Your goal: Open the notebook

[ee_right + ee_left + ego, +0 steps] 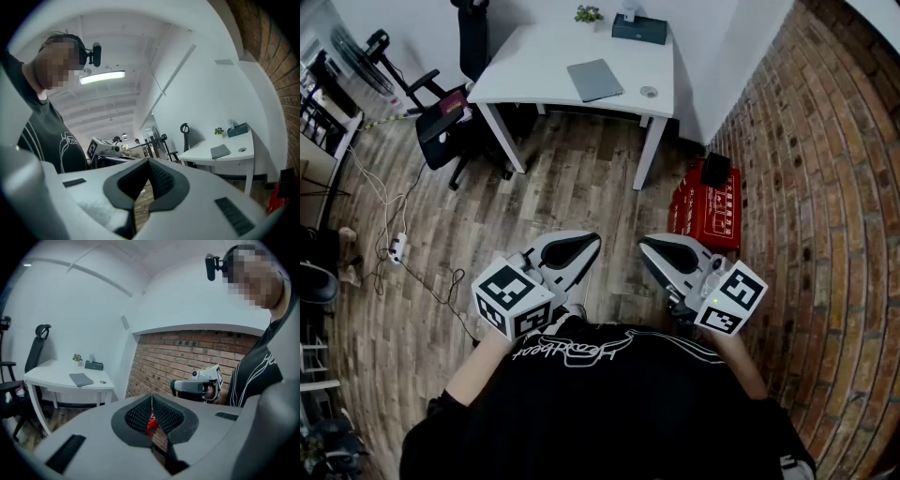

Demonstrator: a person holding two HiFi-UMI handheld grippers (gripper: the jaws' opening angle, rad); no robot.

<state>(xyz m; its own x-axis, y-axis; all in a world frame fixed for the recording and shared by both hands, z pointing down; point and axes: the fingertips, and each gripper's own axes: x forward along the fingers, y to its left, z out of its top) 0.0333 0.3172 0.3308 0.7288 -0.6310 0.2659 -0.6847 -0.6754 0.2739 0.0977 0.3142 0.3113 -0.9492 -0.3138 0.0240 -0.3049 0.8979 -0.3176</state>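
A black office chair [441, 122] is standing at the left and covering the left corner of the white rectangular table [534, 66], whose far edge is reaching the top of the head view. The flat grey closed notebook [594, 80] is lying on that table, right of its middle and well apart from both grippers. Its long axis is running from the table's near edge toward the far wall, with the far end leaning a little left. Which edge is carrying the spine is too small to tell.

Just right of it a small round object [649, 91] is sitting, too small to identify. Behind them a small green plant [589, 13] and a dark oblong box [639, 28] are standing against the wall.

Nearer the person, the left gripper [592, 244] is hanging in front of a black shirt [609, 403], its hand hiding under the marker cube [514, 298]. In the left gripper view its jaws are pressing together on nothing. The right gripper [647, 244] is pointing inward beside it, its jaws likewise meeting at the tips, empty. Farthest right, a red crate [705, 211] is sitting on the floor against the brick wall [806, 187].
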